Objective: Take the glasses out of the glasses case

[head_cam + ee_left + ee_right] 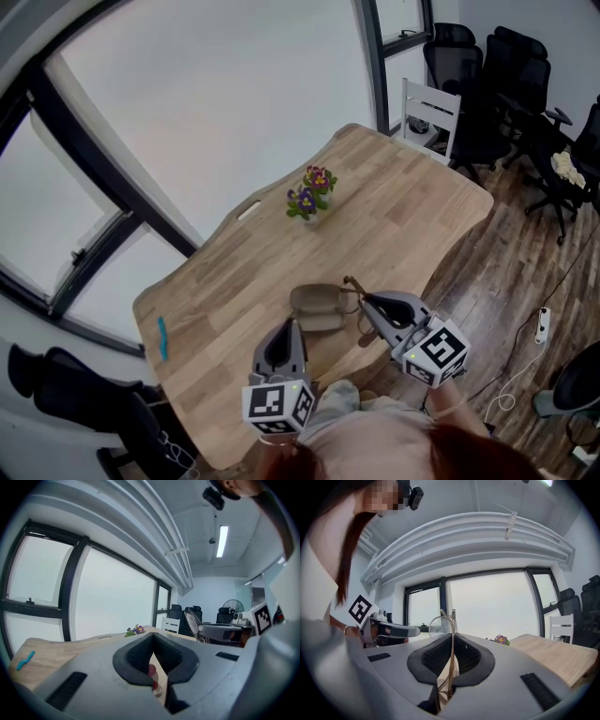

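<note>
An open brown glasses case lies on the wooden table near its front edge. Thin gold-framed glasses hang just right of the case, lifted off it, with my right gripper shut on them. In the right gripper view the frame stands pinched between the jaws of the right gripper, one round lens showing above them. My left gripper sits just left of and below the case, its jaws closed together with nothing held. In its own view the left gripper points across the table.
A small pot of purple and yellow flowers stands mid-table. A teal object lies at the table's left edge. A white chair and black office chairs stand beyond the far end. Large windows run along the left.
</note>
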`<move>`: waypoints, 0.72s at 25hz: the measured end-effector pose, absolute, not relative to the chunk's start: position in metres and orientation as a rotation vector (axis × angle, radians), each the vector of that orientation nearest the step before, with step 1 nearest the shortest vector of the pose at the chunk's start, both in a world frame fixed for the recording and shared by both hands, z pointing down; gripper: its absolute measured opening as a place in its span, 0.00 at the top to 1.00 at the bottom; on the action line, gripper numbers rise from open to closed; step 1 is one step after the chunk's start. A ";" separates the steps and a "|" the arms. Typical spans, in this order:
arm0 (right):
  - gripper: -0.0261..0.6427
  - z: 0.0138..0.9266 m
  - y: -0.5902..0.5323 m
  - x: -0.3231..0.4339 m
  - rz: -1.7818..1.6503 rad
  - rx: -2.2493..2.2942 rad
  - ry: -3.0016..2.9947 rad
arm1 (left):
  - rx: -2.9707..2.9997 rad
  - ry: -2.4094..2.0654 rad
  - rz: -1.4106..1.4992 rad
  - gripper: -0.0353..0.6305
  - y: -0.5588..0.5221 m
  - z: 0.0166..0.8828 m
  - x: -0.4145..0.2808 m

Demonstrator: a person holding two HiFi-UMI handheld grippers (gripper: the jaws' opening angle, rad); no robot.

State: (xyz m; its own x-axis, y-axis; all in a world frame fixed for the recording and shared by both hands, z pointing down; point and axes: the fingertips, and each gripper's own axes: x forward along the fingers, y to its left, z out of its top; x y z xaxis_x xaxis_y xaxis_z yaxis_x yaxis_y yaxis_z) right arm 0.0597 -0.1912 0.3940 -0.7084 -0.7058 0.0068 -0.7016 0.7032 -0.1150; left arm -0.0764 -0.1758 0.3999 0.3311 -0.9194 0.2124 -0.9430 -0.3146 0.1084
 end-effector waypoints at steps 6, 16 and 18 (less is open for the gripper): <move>0.94 0.395 -0.198 0.051 -0.158 -1.181 2.881 | 2.382 -1.689 0.155 0.94 -0.184 0.402 -0.084; 0.94 0.404 -0.212 0.037 -0.181 -1.234 2.893 | 2.401 -1.648 0.156 0.95 -0.205 0.405 -0.100; 0.94 0.405 -0.215 0.035 -0.189 -1.248 2.888 | 2.406 -1.632 0.156 0.95 -0.210 0.407 -0.100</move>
State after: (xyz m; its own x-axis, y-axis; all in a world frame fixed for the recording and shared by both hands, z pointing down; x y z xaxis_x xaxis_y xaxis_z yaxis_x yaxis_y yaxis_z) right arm 0.0353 -0.2154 0.4055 -0.6864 -0.7250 0.0567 -0.7262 0.6793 -0.1060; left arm -0.1003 -0.2097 0.4065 0.3741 -0.9020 0.2154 -0.9265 -0.3534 0.1292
